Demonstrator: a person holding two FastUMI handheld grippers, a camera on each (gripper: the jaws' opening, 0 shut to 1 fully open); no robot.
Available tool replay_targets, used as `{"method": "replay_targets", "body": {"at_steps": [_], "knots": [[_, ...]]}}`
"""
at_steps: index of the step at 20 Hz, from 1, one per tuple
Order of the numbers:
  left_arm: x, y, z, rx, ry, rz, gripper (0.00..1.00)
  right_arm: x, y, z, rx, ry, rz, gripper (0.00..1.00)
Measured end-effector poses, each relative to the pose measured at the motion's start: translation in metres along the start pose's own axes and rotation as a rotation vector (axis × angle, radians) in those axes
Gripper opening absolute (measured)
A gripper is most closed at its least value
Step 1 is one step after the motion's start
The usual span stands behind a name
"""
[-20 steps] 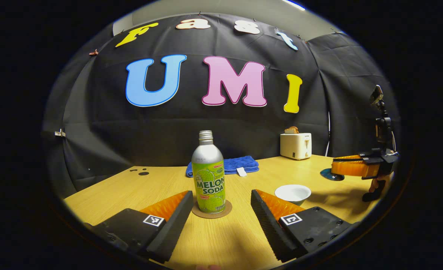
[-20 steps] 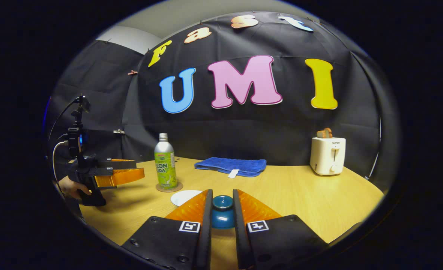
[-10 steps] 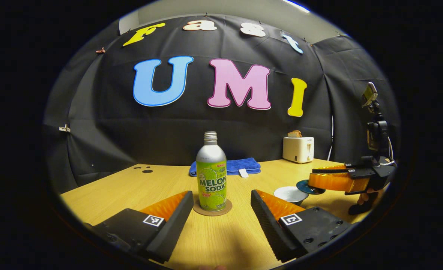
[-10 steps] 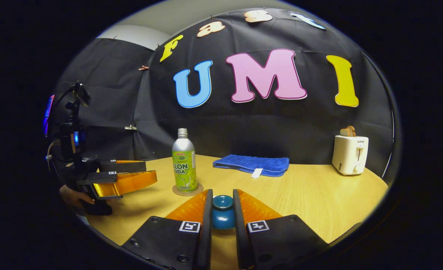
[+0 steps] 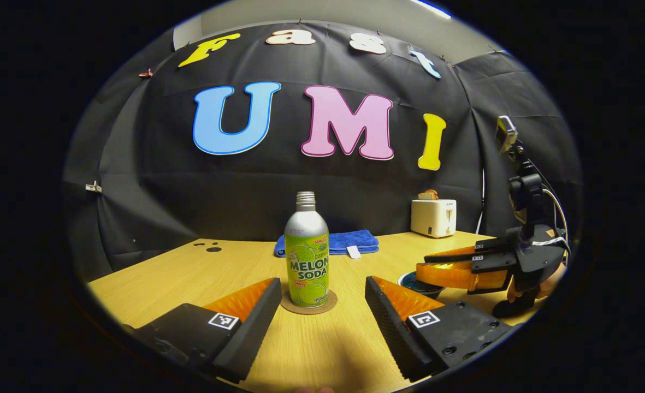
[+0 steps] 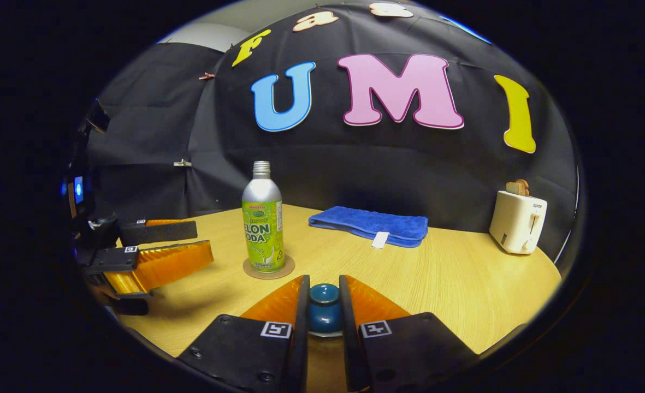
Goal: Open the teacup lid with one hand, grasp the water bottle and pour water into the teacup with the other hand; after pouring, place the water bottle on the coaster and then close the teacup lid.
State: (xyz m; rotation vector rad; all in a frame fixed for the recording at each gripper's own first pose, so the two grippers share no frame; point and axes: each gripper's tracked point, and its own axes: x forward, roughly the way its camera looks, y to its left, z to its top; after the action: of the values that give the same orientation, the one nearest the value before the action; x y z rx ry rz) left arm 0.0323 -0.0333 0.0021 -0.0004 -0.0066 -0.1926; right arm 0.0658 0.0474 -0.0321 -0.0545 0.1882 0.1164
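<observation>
Right hand-held gripper (image 6: 322, 305) pinched the lid (image 6: 324, 310) by its knob; left hand-held gripper (image 5: 319, 319) stood spread; an off-centre lowering could chip the teacup (image 5: 416, 284).

Bright overhead light, sharp focus (fisheye bends the edges), soft shadows.

Your right tongs (image 6: 322, 305), clamped on the blue teacup lid (image 6: 324, 308), have carried it leftward and down over the white teacup (image 5: 418, 284), now covering its opening in the left gripper view.
</observation>
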Motion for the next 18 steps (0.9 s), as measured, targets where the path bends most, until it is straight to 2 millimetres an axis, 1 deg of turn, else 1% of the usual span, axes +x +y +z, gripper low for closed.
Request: {"method": "replay_targets", "body": {"at_steps": [7, 8, 9, 12, 14, 16, 17, 18], "knots": [[0.000, 0.000, 0.000, 0.000, 0.000, -0.003, 0.97, 0.003, -0.004, -0.002, 0.040, 0.025, -0.005, 0.31], [0.000, 0.000, 0.000, 0.000, 0.000, -0.003, 0.97, 0.002, -0.005, -0.002, 0.042, 0.026, -0.009, 0.26], [0.000, 0.000, 0.000, 0.000, 0.000, -0.003, 0.97, 0.001, -0.006, -0.003, 0.042, 0.033, -0.015, 0.35], [0.000, 0.000, 0.000, 0.000, 0.000, -0.002, 0.97, 0.001, -0.006, -0.004, 0.052, 0.037, -0.012, 0.70], [0.000, 0.000, 0.000, 0.000, 0.000, -0.002, 0.97, -0.002, -0.004, -0.003, 0.050, 0.028, -0.008, 0.81], [-0.001, 0.000, 0.000, 0.000, 0.000, -0.002, 0.97, -0.011, -0.002, 0.004, 0.040, -0.018, -0.003, 0.86], [0.000, 0.000, -0.001, 0.000, 0.000, -0.002, 0.97, -0.016, -0.004, 0.009, 0.040, -0.054, -0.010, 0.87], [-0.001, 0.000, 0.000, 0.000, 0.000, -0.002, 0.97, -0.021, -0.006, 0.013, 0.045, -0.091, -0.017, 0.92]]}}
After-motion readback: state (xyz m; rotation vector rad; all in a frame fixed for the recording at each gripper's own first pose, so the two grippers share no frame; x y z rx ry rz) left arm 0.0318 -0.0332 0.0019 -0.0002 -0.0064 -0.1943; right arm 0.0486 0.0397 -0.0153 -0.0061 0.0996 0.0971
